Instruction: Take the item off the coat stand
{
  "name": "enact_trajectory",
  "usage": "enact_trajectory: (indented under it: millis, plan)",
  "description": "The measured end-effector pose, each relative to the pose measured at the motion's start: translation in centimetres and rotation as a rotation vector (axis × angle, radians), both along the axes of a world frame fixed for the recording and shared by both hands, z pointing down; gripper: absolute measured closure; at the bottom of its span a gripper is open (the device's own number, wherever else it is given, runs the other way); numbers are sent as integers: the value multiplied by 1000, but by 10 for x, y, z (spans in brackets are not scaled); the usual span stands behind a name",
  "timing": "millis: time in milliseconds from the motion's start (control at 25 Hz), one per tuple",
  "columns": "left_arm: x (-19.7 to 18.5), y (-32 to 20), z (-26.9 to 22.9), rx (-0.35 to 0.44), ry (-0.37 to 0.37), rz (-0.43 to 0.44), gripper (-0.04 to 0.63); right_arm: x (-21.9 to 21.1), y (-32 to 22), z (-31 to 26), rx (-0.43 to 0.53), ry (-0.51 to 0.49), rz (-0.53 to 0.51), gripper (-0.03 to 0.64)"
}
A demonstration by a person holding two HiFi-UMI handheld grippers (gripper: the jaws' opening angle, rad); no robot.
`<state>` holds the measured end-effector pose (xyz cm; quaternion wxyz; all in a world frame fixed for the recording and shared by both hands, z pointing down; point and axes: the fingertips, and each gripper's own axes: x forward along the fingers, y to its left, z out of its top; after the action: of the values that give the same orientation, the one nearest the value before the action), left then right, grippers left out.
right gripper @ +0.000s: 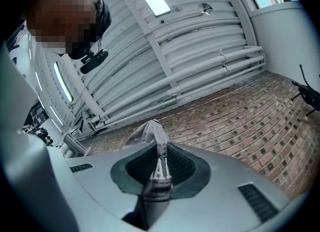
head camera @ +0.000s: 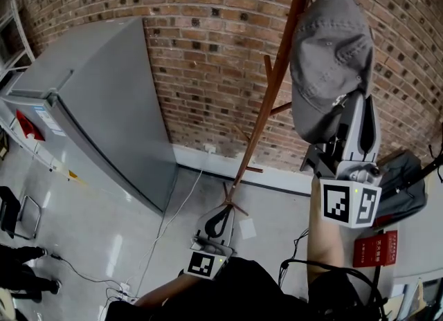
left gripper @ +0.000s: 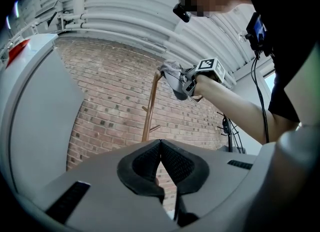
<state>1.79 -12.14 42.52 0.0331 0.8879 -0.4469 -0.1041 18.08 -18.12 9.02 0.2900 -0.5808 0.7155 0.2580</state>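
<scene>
the right gripper (right gripper: 161, 151) has its fingers clamped on the back strap of the grey cap (head camera: 329, 50) — the cap sits just above them, against the top of the wooden coat stand (head camera: 270, 91). left gripper (left gripper: 160, 148) hangs low near the stand's foot — fingers together, empty.

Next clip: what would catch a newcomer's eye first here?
The grey cap sits at the top of the wooden coat stand, against the brick wall, with the right gripper clamped on its fabric. Lower down, near the stand's base in the head view, the left gripper hangs shut and empty.
</scene>
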Motion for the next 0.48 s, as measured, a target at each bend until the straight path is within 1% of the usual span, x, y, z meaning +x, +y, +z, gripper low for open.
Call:
enact_trajectory:
  millis: [240, 480]
  plan:
    - [2, 2, 0, -5, 7, 8, 580, 5, 7, 0, 0, -1, 30, 552]
    - [9, 4, 2, -13, 11, 23, 580, 9, 11, 9, -8, -7, 36, 552]
